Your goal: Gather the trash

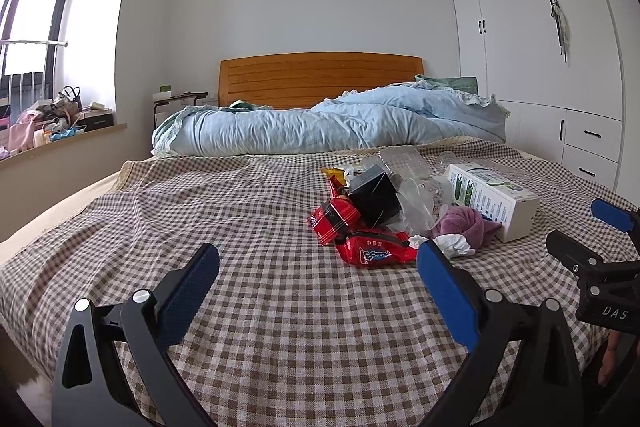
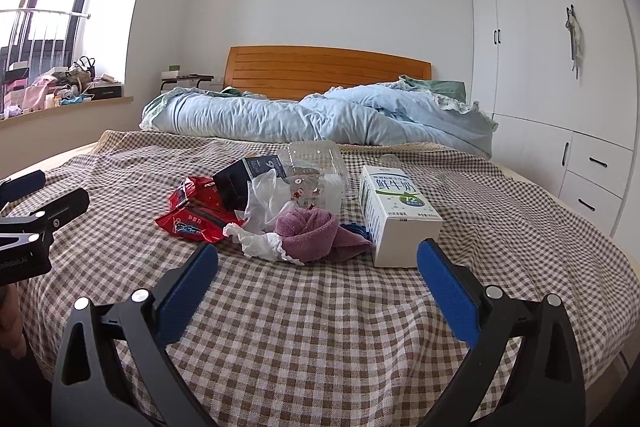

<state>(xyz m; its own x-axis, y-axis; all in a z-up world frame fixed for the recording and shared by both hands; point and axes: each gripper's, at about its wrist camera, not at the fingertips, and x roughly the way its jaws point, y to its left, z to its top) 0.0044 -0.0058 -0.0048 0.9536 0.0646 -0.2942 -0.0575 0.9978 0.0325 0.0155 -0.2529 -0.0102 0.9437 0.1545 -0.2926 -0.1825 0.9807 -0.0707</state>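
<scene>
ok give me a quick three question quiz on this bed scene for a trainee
1. True or false: the right gripper is shut on the milk carton.
2. Multiple choice: the purple towel lies A) on the blue duvet B) beside the milk carton on the checked sheet C) on the windowsill.
3. Fill in: the black box sits partly on the ____ snack wrappers.

Key: 1 false, both grippers, left gripper included, are open and empty. 2 B. 3 red.

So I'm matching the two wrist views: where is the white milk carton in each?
Left wrist: milk carton at right of centre, right of the purple towel.
Right wrist: milk carton right of centre, again right of the purple towel.
Shared landmark: wooden headboard.
</scene>
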